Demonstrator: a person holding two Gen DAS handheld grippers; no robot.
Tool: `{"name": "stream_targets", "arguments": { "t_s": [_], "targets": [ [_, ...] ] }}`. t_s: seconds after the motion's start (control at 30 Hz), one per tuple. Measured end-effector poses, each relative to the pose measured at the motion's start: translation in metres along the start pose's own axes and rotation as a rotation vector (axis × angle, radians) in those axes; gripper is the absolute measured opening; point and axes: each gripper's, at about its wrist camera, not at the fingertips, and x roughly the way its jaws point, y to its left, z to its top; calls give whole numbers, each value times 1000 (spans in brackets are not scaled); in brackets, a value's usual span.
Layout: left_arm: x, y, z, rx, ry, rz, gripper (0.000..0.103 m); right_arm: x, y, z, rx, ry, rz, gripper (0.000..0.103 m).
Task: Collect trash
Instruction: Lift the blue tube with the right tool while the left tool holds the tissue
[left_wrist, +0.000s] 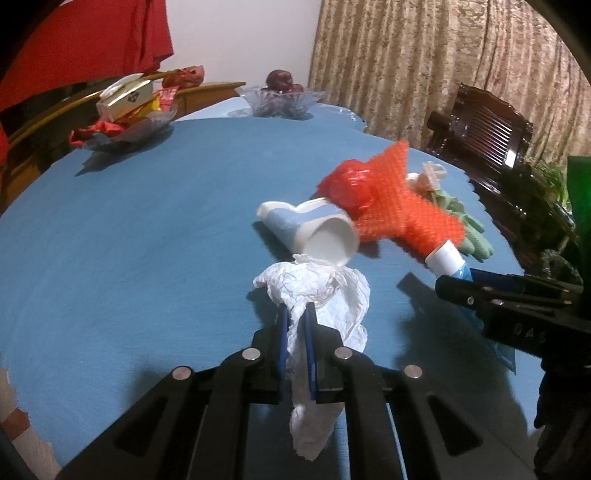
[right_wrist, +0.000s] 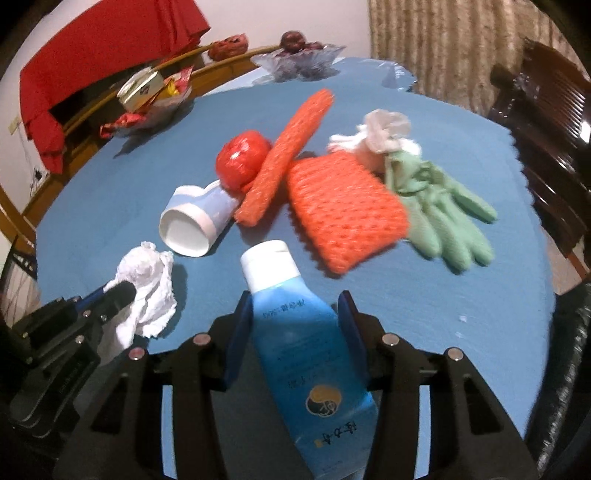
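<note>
My left gripper (left_wrist: 295, 310) is shut on a crumpled white tissue (left_wrist: 321, 295), held just above the blue tablecloth; it also shows in the right wrist view (right_wrist: 147, 284). My right gripper (right_wrist: 293, 299) is shut on a blue tube with a white cap (right_wrist: 295, 332), seen at the right in the left wrist view (left_wrist: 448, 258). Beyond lie a tipped paper cup (right_wrist: 195, 218), a red plastic ball (right_wrist: 242, 157), two orange foam nets (right_wrist: 343, 214), a green glove (right_wrist: 439, 218) and a pale wad (right_wrist: 384, 129).
The blue tablecloth (left_wrist: 147, 221) covers a round table. A glass dish of wrappers and a box (left_wrist: 129, 110) stands far left. A glass bowl of dark fruit (left_wrist: 280, 96) stands at the back. A dark wooden chair (left_wrist: 487, 133) is to the right.
</note>
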Motion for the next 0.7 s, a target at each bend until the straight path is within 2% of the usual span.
{"name": "stream_targets", "arguments": {
  "t_s": [0.4,0.7],
  "targets": [
    [-19,-58,14,70,-44,-88,9,-71,-46,-7,86,-102,-60,45],
    [-33,-136,27,168,-70,-210,9,-139,-110,-29,191,-183,-154,45]
  ]
}}
